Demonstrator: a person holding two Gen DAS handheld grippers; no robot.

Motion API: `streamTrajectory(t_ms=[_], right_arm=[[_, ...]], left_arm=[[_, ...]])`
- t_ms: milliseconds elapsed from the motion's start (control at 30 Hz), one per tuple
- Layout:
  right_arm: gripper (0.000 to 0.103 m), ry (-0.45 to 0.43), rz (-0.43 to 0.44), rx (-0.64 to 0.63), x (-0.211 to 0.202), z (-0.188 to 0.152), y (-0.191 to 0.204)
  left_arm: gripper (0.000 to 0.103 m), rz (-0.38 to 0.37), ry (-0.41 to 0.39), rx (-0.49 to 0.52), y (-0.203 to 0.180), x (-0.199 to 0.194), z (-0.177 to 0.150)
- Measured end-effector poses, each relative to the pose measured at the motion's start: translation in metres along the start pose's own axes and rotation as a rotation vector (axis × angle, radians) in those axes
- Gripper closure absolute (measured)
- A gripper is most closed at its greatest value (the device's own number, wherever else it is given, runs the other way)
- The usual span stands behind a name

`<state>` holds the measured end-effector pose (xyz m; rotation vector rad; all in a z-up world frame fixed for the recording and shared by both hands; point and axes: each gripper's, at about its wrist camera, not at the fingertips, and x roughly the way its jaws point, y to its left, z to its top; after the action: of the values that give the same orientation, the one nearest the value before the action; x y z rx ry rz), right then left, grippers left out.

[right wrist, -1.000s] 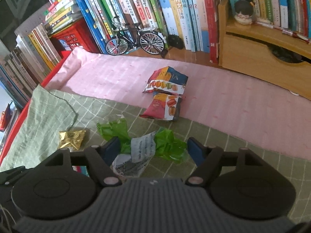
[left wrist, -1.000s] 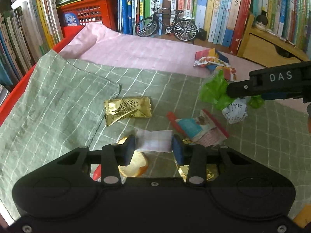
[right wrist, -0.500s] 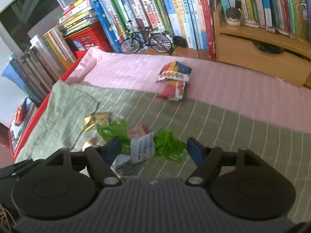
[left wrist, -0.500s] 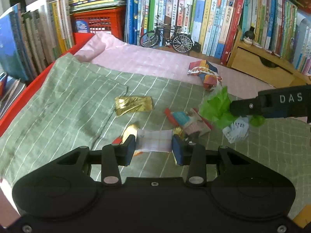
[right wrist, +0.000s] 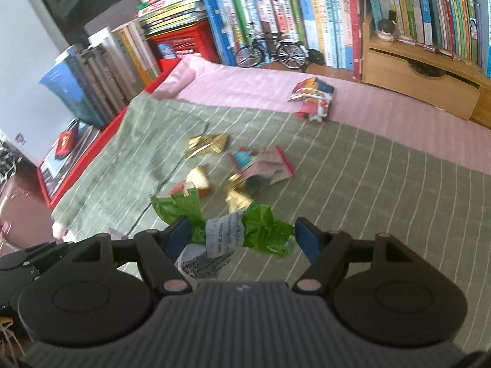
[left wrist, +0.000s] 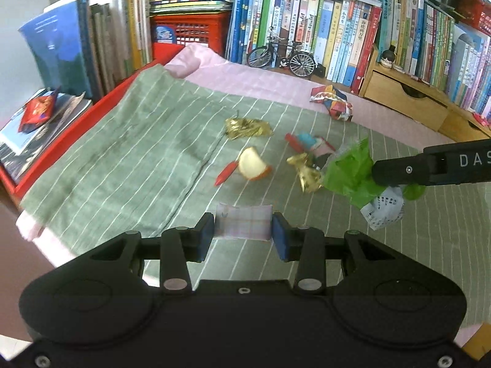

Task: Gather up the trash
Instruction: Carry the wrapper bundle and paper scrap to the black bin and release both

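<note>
My left gripper [left wrist: 243, 232] is shut on a pale pink checked wrapper [left wrist: 244, 222], held well above the green striped cloth [left wrist: 129, 165]. My right gripper [right wrist: 242, 237] is shut on a crumpled green wrapper with a white printed label [right wrist: 225, 236]; in the left wrist view that green wrapper [left wrist: 353, 174] hangs at the right under the right gripper's black arm. On the cloth below lie a gold wrapper [left wrist: 247, 127], a small gold foil [left wrist: 307, 170], a pink and blue packet [right wrist: 264, 164] and a white and orange piece [left wrist: 253, 165]. A colourful snack bag [right wrist: 313, 101] lies on the pink cloth.
Rows of books [left wrist: 322, 36] and a model bicycle [left wrist: 280, 56] line the back. A wooden drawer unit [right wrist: 420, 82] stands at the back right. A red crate [left wrist: 190, 32] and a red tray edge [left wrist: 70, 141] border the left, with magazines [left wrist: 40, 122] beyond.
Both grippers have risen and pulled back from the cloth, carrying their wrappers; the trash on the cloth now looks smaller and farther away.
</note>
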<state>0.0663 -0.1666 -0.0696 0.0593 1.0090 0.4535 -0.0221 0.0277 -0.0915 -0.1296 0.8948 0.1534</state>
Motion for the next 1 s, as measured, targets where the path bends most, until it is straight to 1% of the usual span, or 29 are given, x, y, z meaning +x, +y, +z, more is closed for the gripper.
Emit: streamTrajectory(t_ms=[267,500,767,1000], right_arm=[[0.028,0.02,0.005,-0.027,-0.019,-0.045,0.042],[0.029,0.067,0.009,-0.046,-0.025,-0.088,0.071],[0.029,0.12,0.01,-0.066,-0.024,-0.134,0.097],[0.029,0.162,0.013,-0.096,-0.017,-0.166,0.113]], left_arm=[[0.064,-0.002,0.007,0.001,0.033,-0.039,-0.041],[0.064,0.005,0.051,-0.01,0.061,-0.06,-0.085],[0.064,0.01,0.113,-0.024,0.083,-0.072,-0.134],[0.064,0.008,0.183,-0.057,0.098,-0.065,-0.17]])
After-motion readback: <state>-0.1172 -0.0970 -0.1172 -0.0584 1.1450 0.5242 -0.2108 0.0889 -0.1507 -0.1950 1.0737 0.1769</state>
